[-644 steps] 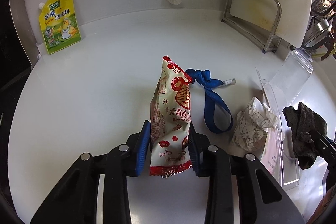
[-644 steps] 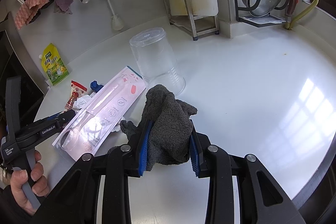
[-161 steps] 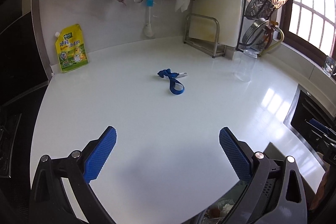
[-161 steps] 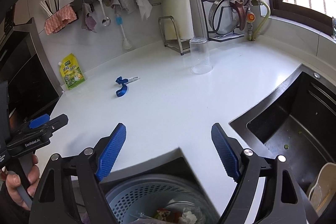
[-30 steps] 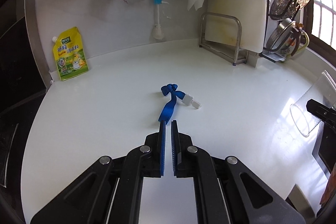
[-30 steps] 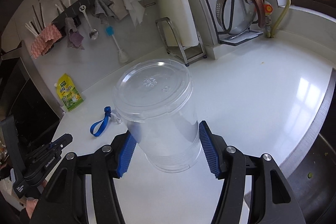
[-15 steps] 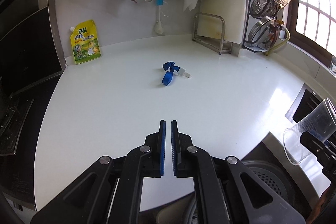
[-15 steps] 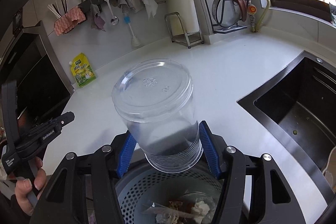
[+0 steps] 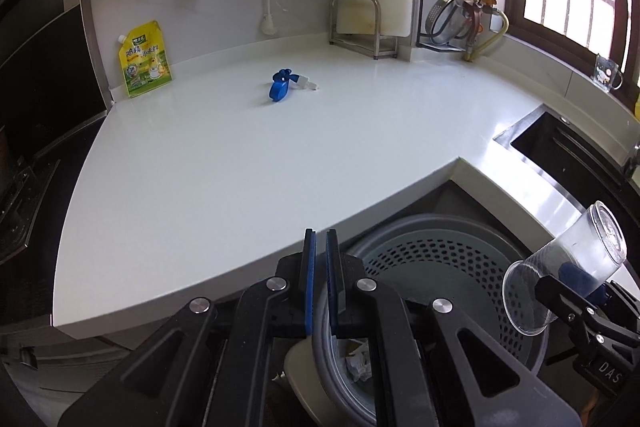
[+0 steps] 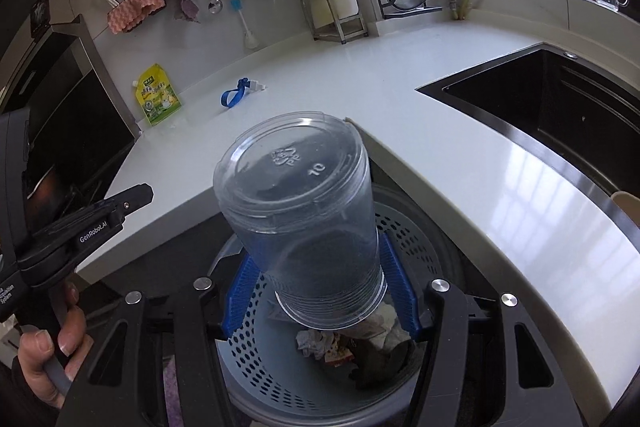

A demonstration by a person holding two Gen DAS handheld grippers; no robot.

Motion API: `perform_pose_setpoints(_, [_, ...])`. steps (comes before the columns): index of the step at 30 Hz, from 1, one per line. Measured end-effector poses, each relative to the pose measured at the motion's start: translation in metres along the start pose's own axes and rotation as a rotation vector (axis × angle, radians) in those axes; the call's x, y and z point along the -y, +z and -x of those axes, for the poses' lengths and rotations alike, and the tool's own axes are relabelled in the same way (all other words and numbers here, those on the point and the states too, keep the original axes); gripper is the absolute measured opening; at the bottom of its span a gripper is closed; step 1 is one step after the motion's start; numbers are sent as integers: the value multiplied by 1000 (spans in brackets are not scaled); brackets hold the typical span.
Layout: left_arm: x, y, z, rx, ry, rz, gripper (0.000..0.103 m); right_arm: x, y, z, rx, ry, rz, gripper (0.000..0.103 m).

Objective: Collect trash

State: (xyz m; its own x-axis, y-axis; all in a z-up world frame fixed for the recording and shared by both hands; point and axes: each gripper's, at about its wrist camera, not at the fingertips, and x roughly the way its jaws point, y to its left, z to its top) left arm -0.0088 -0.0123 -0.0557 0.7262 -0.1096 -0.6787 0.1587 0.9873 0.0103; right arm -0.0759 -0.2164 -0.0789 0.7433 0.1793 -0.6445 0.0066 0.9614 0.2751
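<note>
Left wrist: the left gripper has its fingers pressed together, empty, at the counter edge above the bin. A strap lies far back.

Right wrist: the right gripper pinches the cup, base up, over the bin.

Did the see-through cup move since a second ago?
Yes. The clear cup, clamped in the right gripper, came back off the white counter and now hangs over the grey perforated bin beside it.
</note>
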Motion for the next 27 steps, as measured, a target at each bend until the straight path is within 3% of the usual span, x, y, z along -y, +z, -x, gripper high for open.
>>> perform_pose_setpoints(7, [21, -25, -6, -65, -51, -36, 6, 4, -22, -2, -51, -24, 36, 57])
perform_pose_setpoints(14, [24, -33, -14, -105, -57, -34, 6, 9, -27, -7, -80, -12, 20, 58])
perform_pose_setpoints(23, [21, -29, -10, -92, -61, -32, 6, 3, -25, -9, -78, 9, 38, 58])
perform_pose_setpoints(26, [12, -13, -7, -62, -59, -20, 7, 2, -19, -6, -60, 16, 39, 58])
perform_pose_setpoints(27, [8, -5, -7, -50, -48, -14, 12, 2, -17, -5, -54, 20, 40, 58])
